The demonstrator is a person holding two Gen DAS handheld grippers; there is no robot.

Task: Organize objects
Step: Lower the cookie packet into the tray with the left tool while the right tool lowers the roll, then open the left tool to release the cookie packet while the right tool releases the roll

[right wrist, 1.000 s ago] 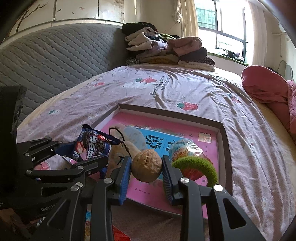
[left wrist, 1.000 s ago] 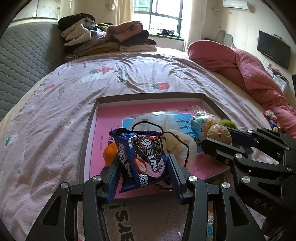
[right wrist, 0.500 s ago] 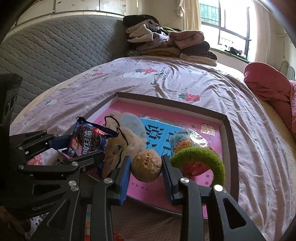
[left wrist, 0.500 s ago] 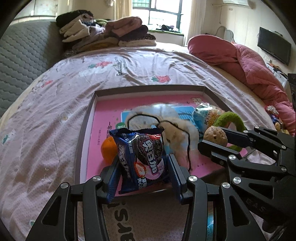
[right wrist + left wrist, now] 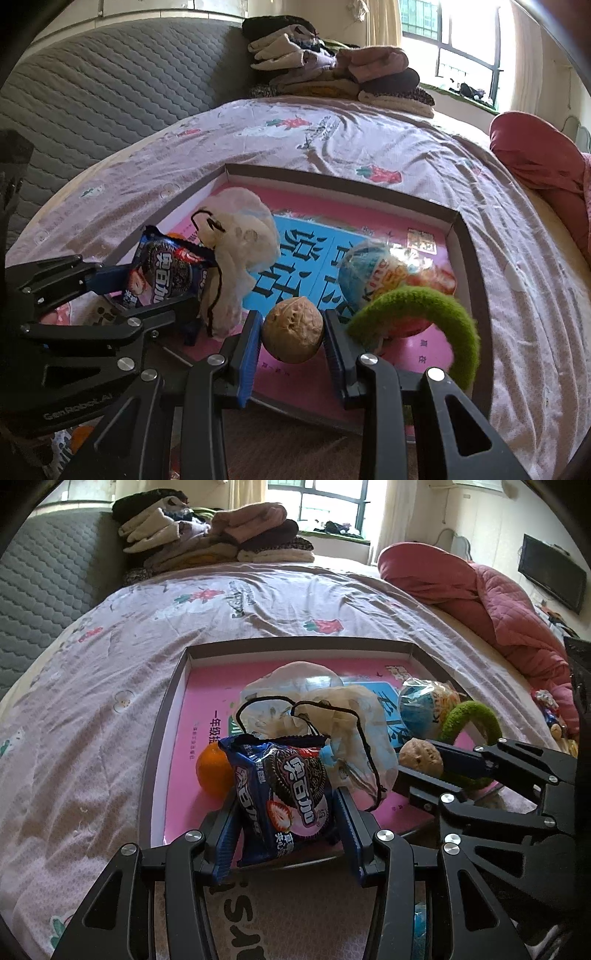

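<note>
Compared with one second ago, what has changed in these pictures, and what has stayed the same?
Both tools came closer to the tray and lower over it, so its contents look larger. The left tool still clamps the cookie pack; the right tool still clamps the walnut. Nothing was released. The orange, bag, egg and green ring lie where they were.
</note>
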